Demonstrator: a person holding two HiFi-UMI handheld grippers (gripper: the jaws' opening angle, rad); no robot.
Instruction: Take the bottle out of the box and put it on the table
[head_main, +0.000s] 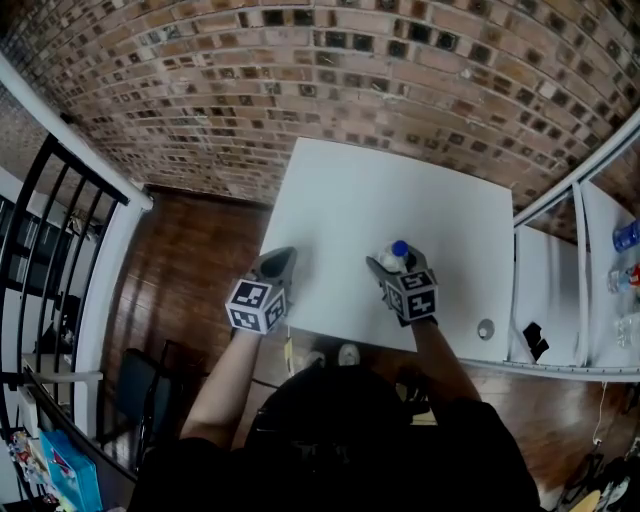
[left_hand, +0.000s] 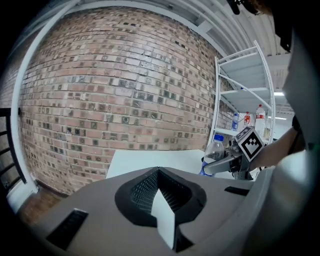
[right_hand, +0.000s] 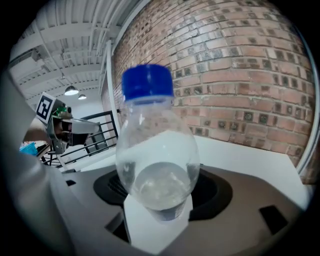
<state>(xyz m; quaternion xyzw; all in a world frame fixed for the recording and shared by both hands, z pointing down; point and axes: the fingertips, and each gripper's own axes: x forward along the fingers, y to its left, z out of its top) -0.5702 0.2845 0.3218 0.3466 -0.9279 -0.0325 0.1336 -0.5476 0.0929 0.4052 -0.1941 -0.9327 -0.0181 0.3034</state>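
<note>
Right gripper view showed the right gripper (right_hand: 159, 202) clasped around the lower body of the bottle (right_hand: 156, 160), which filled the hollow between its jaws. The bottle was clear plastic and stood roughly upright, with a blue cap (right_hand: 147, 81) on top and a little clear liquid pooled at its bottom. From the head view, this gripper reached over the near part of the white table (head_main: 400, 180), its marker cube (head_main: 413, 293) toward the person. The bottle was at its tip, cap up. Whether the bottle's base touched the tabletop could not be told.

The left gripper (left_hand: 160, 197) had its jaws parted, and the dark hollow between them held nothing. It sat at the table's near left edge, well apart from the bottle, pointing toward the far side.

Further out, a small round object (head_main: 486, 328) lay near the table's right corner. A brick wall (head_main: 300, 70) rose behind the table. A white shelf rack (left_hand: 245, 95) to the right carried several bottles (left_hand: 259, 117), and a black railing (head_main: 40, 250) ran along the left.
</note>
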